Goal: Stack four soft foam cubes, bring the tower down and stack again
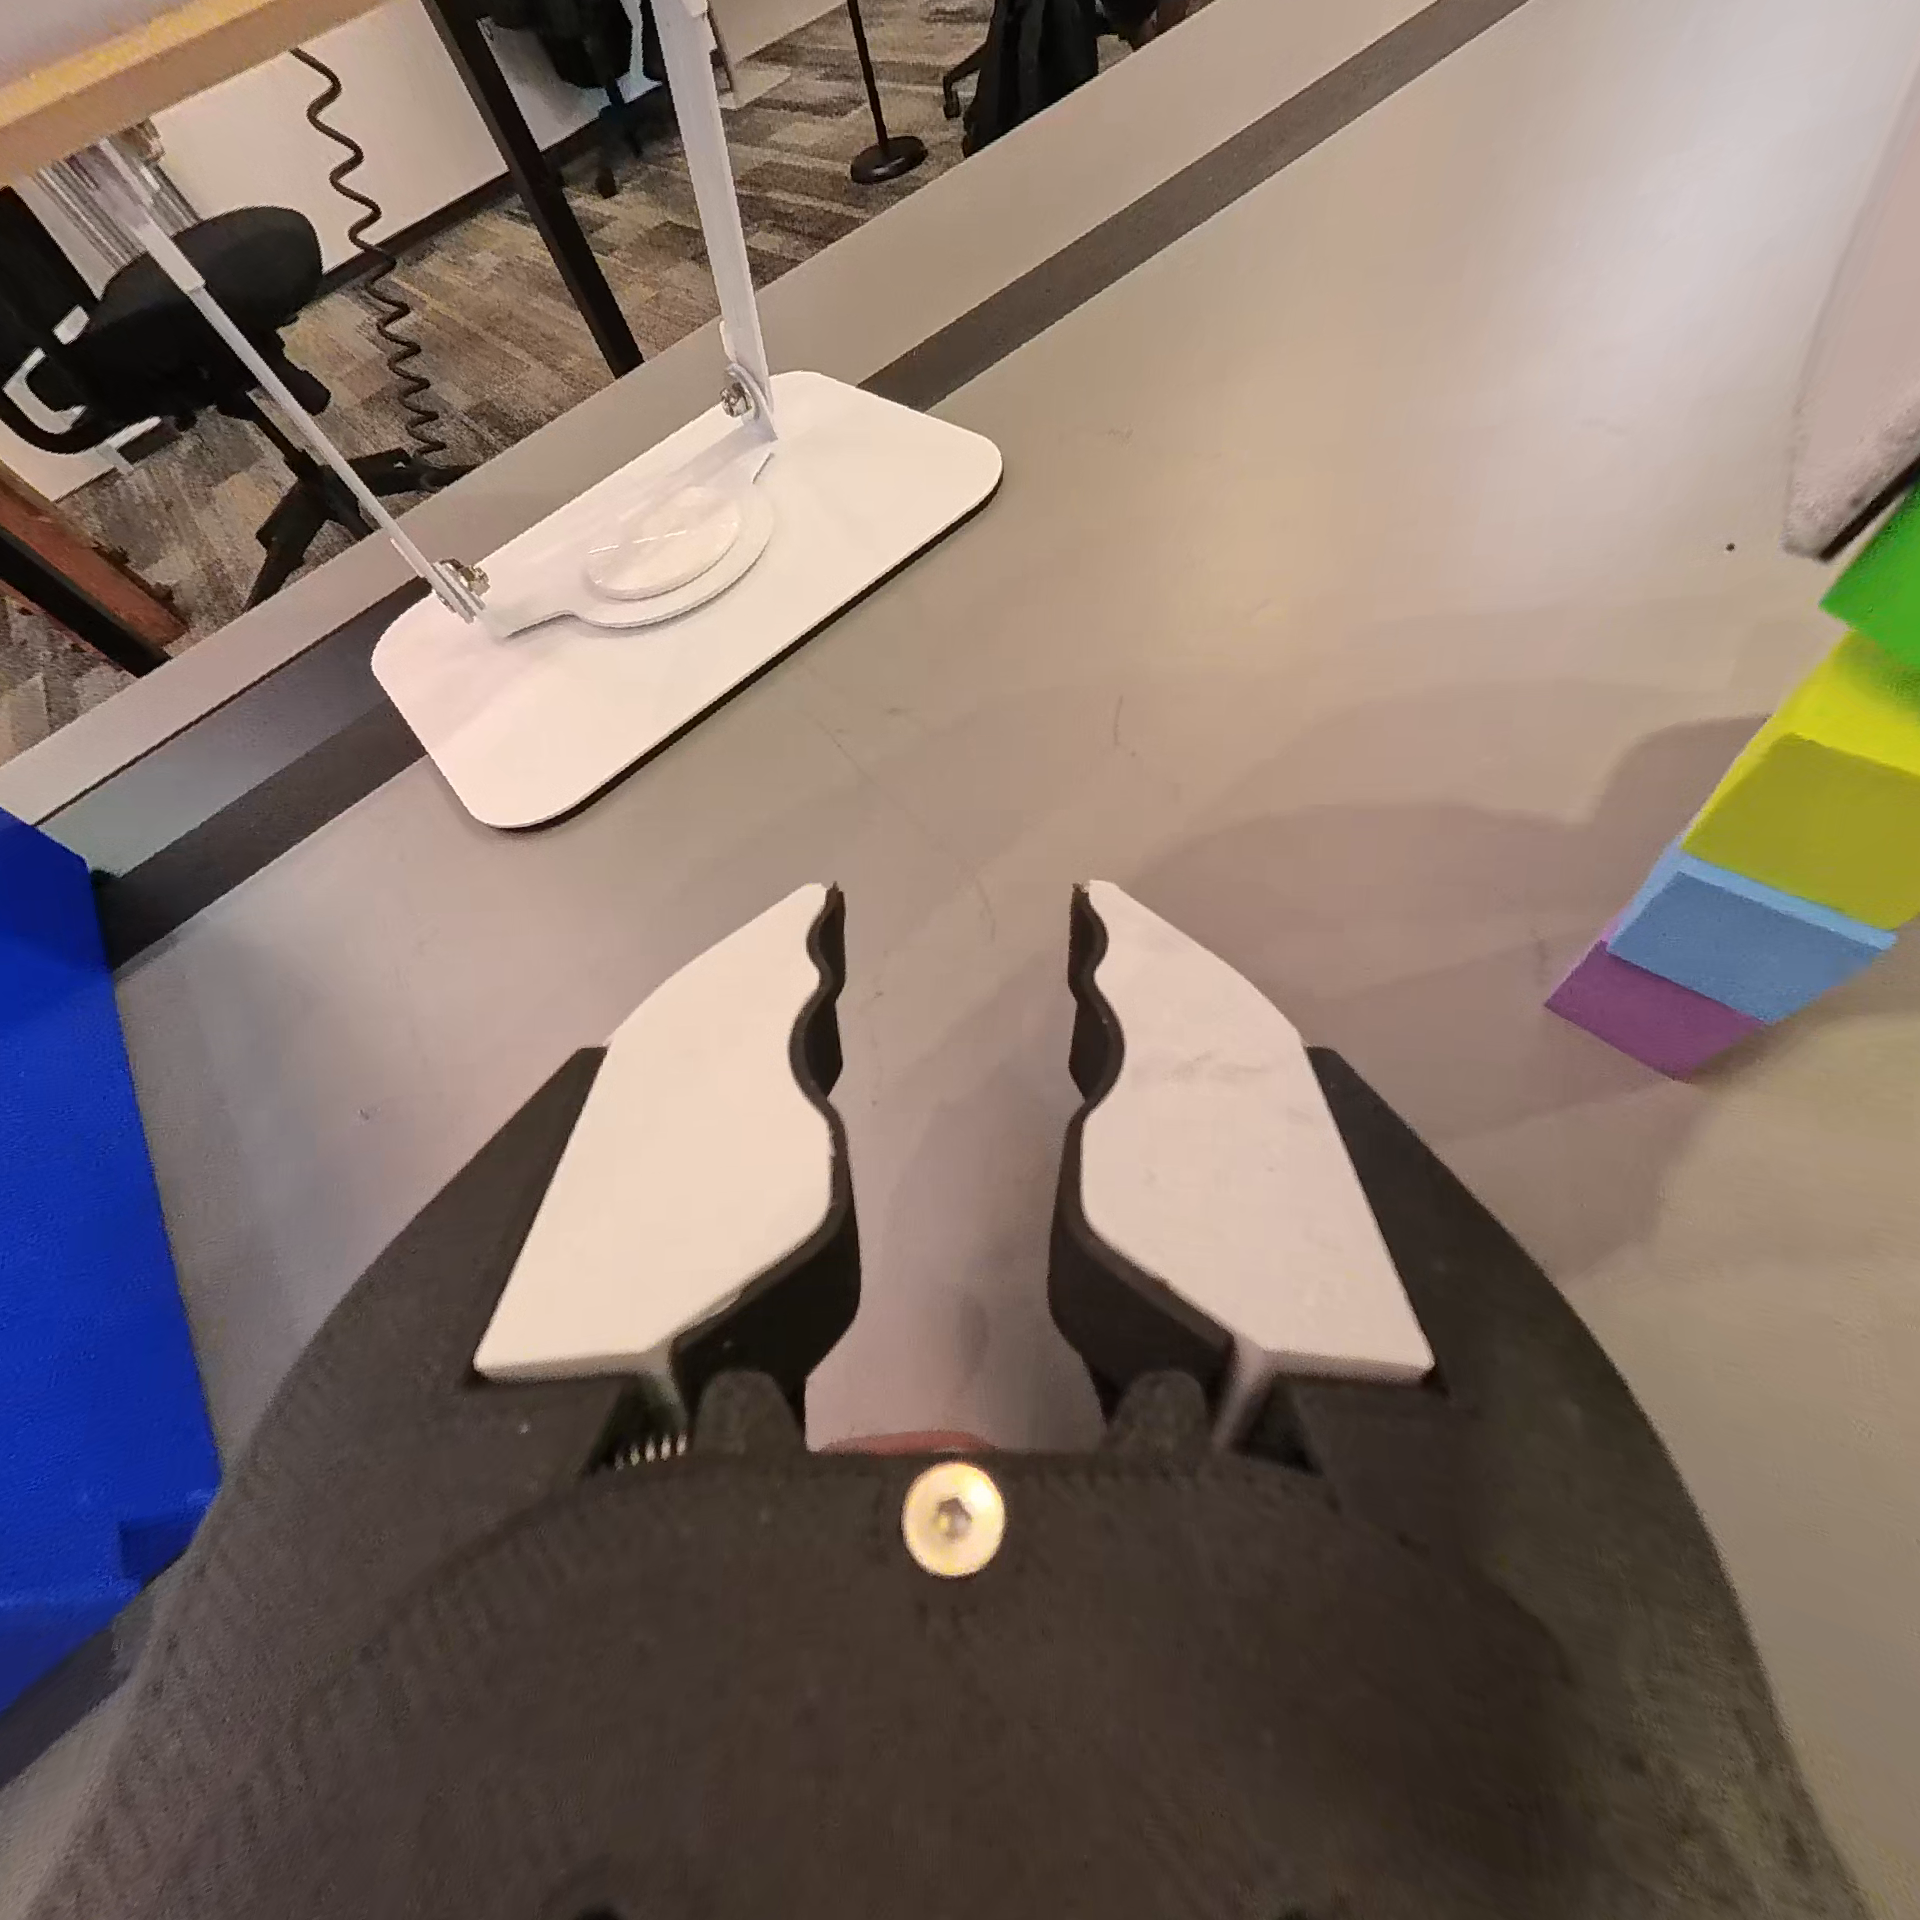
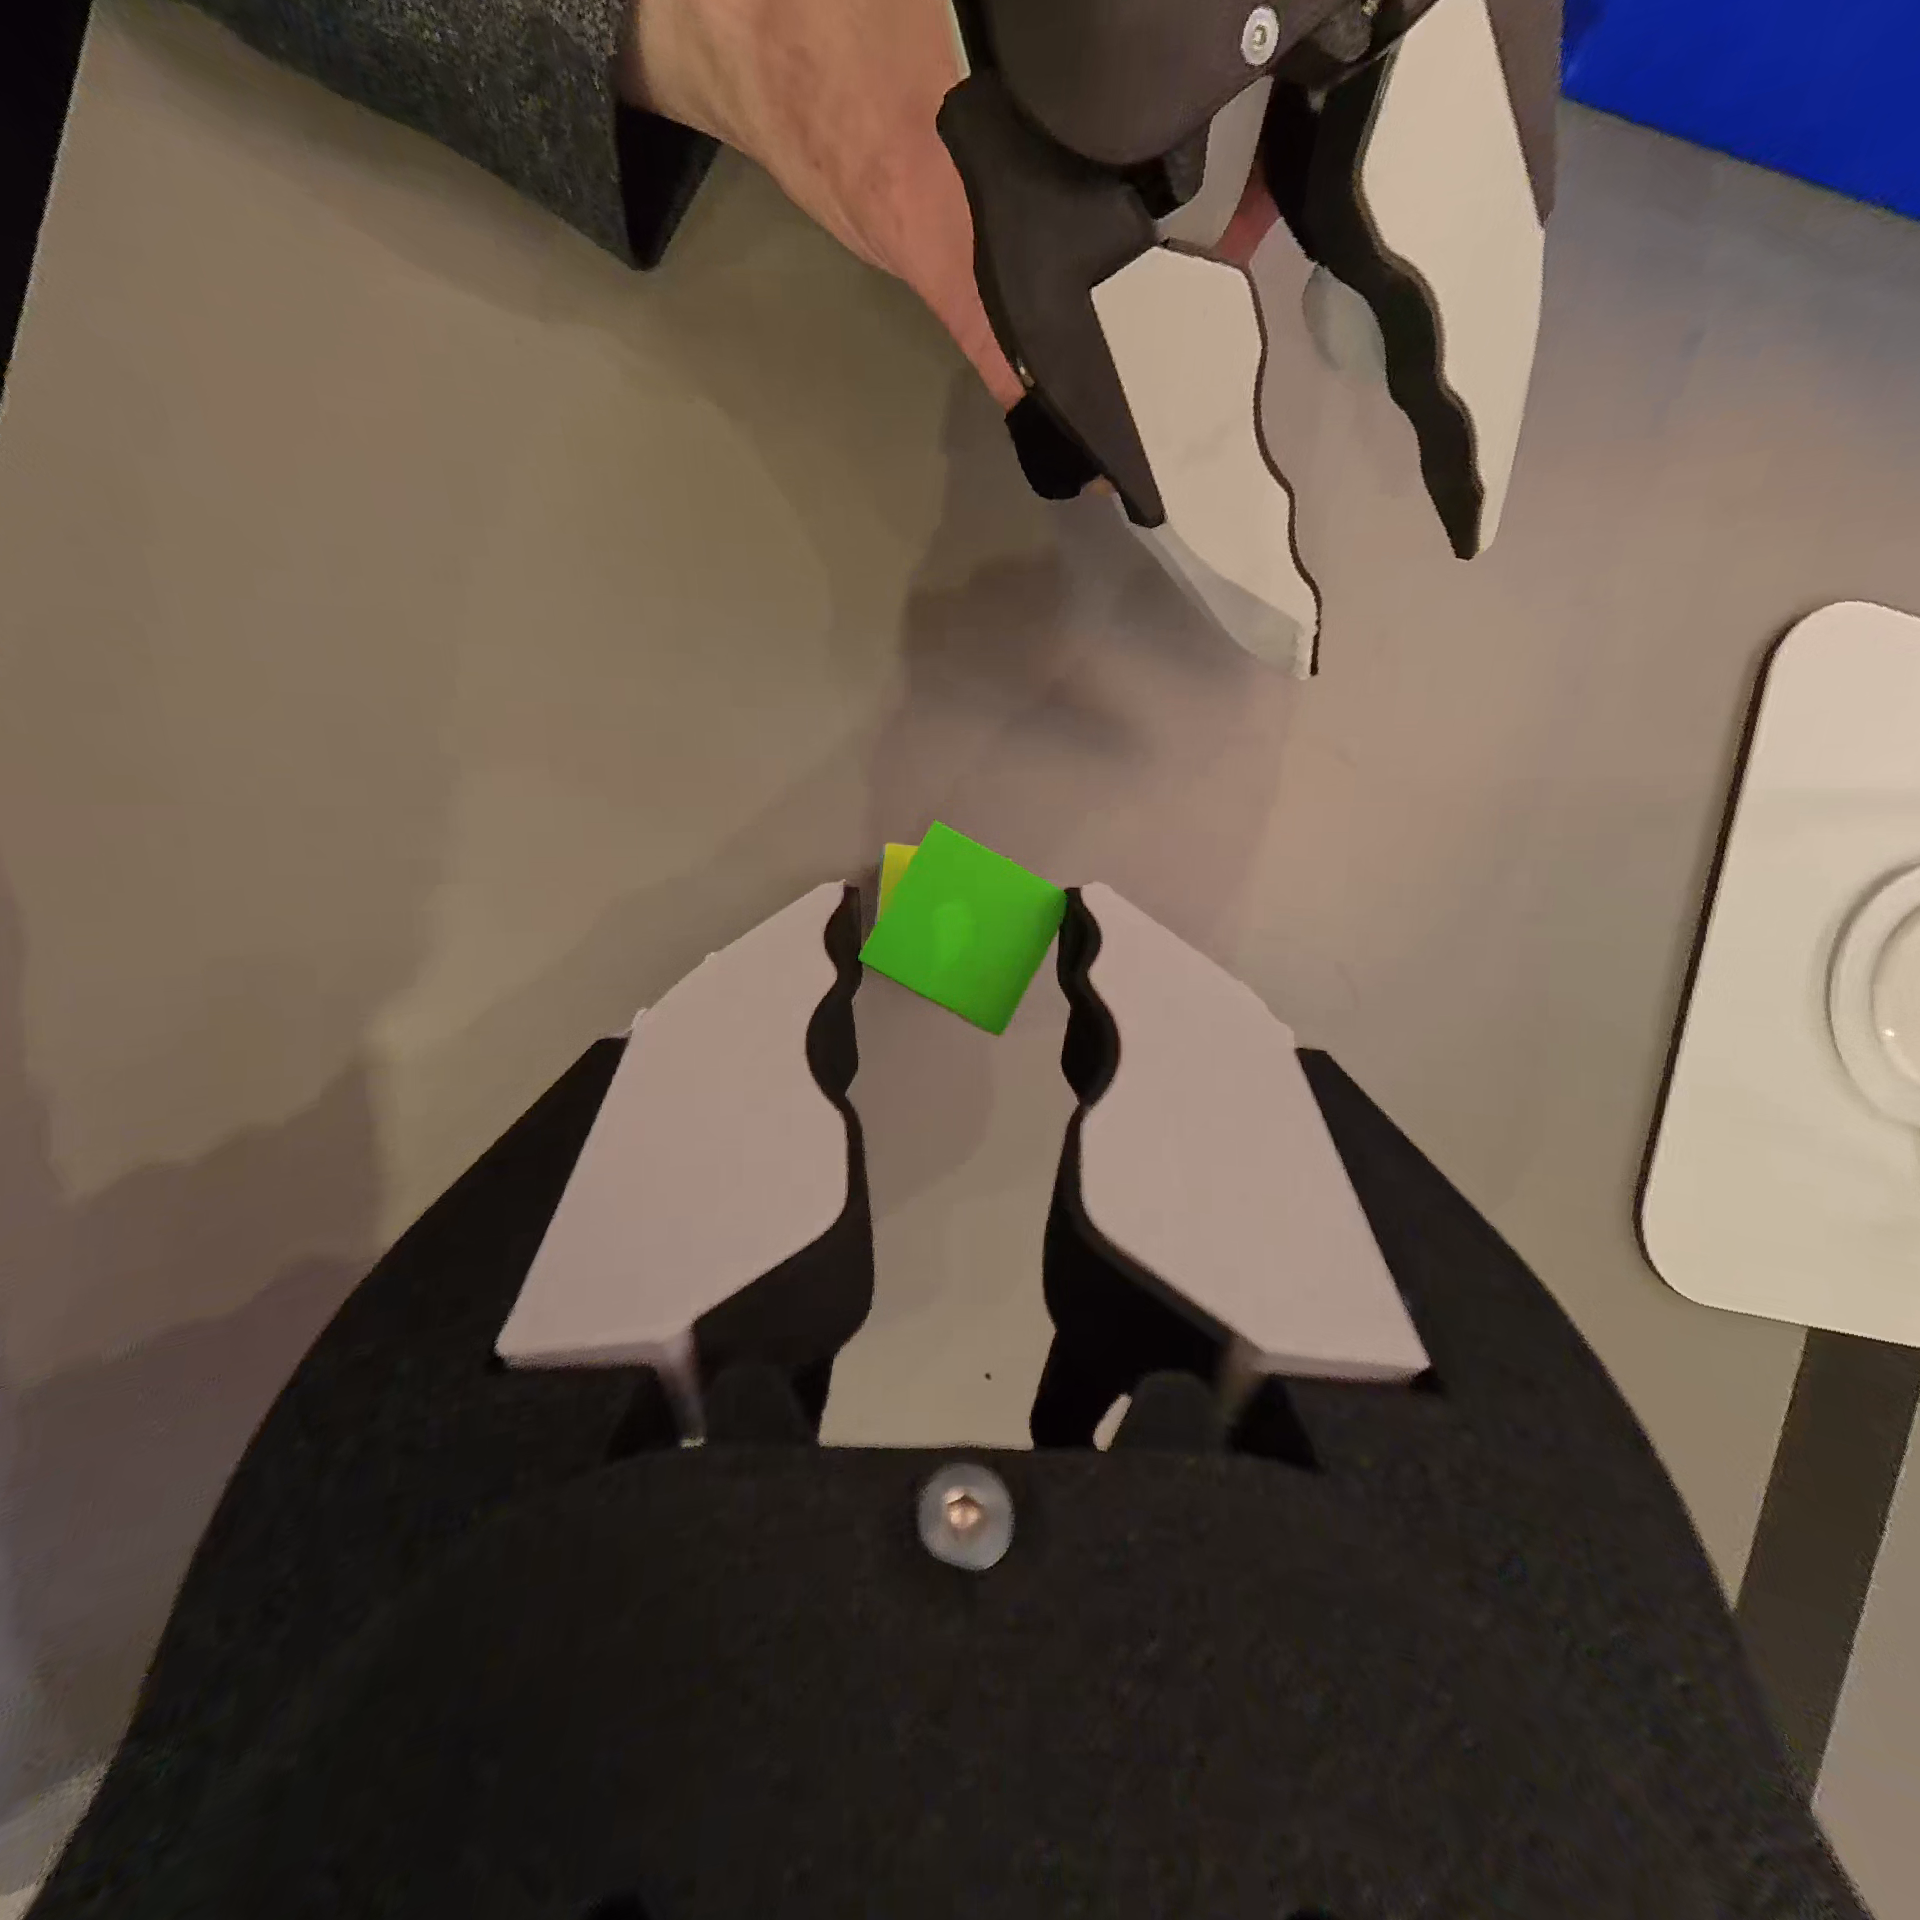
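green cube (image 2: 961, 930), gripped (cornerwise) by right tool (image 2: 961, 914)

Desk clutter and office beyond
A white lamp base (image 1: 686, 592) stands on the grey desk (image 1: 1247, 520); blue box (image 1: 73, 1195) at left, black chair (image 1: 197, 312) behind.

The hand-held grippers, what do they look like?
Each hand-held gripper has a rough black body, one silver screw, and two flat white fingers lined with wavy black pads. The person's arm wears a dark grey speckled sleeve.
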Demonstrator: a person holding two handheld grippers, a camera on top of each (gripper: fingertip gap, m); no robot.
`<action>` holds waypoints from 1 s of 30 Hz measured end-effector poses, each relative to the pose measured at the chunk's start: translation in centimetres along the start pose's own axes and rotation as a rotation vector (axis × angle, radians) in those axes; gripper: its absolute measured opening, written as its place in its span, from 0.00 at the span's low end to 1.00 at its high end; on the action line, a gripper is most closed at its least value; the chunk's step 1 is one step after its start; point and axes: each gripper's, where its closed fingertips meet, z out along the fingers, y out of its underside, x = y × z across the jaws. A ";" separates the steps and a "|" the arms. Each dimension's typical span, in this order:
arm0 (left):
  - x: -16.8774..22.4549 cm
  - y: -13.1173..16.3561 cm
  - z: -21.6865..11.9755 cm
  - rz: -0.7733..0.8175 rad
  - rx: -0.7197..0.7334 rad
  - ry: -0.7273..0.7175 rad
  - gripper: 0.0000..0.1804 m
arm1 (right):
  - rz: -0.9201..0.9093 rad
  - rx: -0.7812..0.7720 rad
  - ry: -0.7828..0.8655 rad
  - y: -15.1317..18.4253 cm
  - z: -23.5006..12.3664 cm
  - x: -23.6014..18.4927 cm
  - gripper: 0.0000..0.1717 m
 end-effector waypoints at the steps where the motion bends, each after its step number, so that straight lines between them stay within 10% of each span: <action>1: 0.0 0.0 0.0 0.001 -0.001 0.000 0.23 | -0.002 -0.009 0.002 0.1 0.2 0.1 0.21; 30: 0.3 0.2 0.2 0.026 -0.017 0.008 0.23 | -0.106 0.010 -0.108 0.1 1.1 -0.3 0.24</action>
